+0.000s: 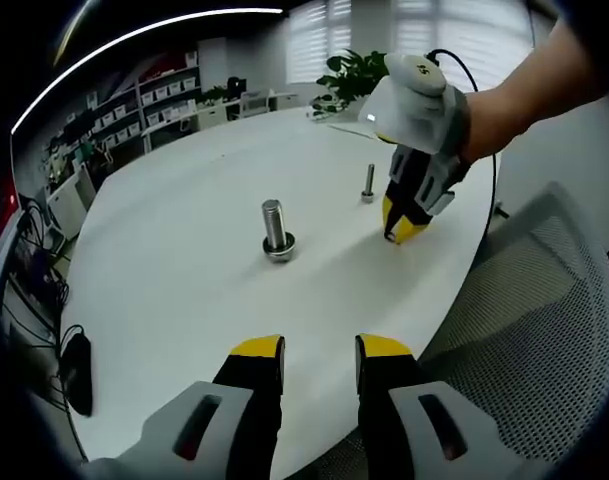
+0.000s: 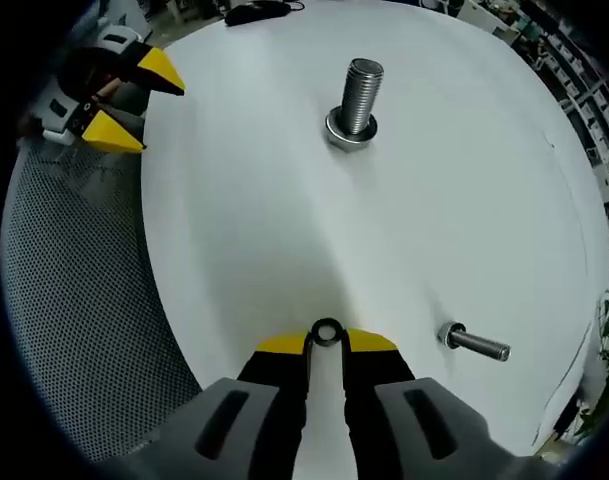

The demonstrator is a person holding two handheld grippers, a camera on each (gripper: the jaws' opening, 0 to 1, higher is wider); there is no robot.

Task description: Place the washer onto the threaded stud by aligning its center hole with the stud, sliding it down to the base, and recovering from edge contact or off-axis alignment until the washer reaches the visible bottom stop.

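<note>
A thick threaded stud (image 1: 275,226) stands upright on its wide base near the middle of the white round table (image 1: 184,260). In the right gripper view the stud (image 2: 356,95) rises ahead of my right gripper (image 2: 326,343). That gripper is shut on a small dark washer (image 2: 326,331), pinched between its yellow tips just over the table (image 2: 264,220), well short of the stud. From the left gripper view, the right gripper (image 1: 399,228) points down at the table, right of the stud, held by a hand. My left gripper (image 1: 321,350) is open, holding nothing, near the table's edge.
A thinner bolt (image 1: 369,182) stands beyond the stud, close to the right gripper; the same thinner bolt (image 2: 474,343) shows right of my right jaws. A grey mesh chair (image 1: 544,300) sits beside the table. A black mouse (image 1: 77,372) lies at the table's rim. Shelves line the far wall.
</note>
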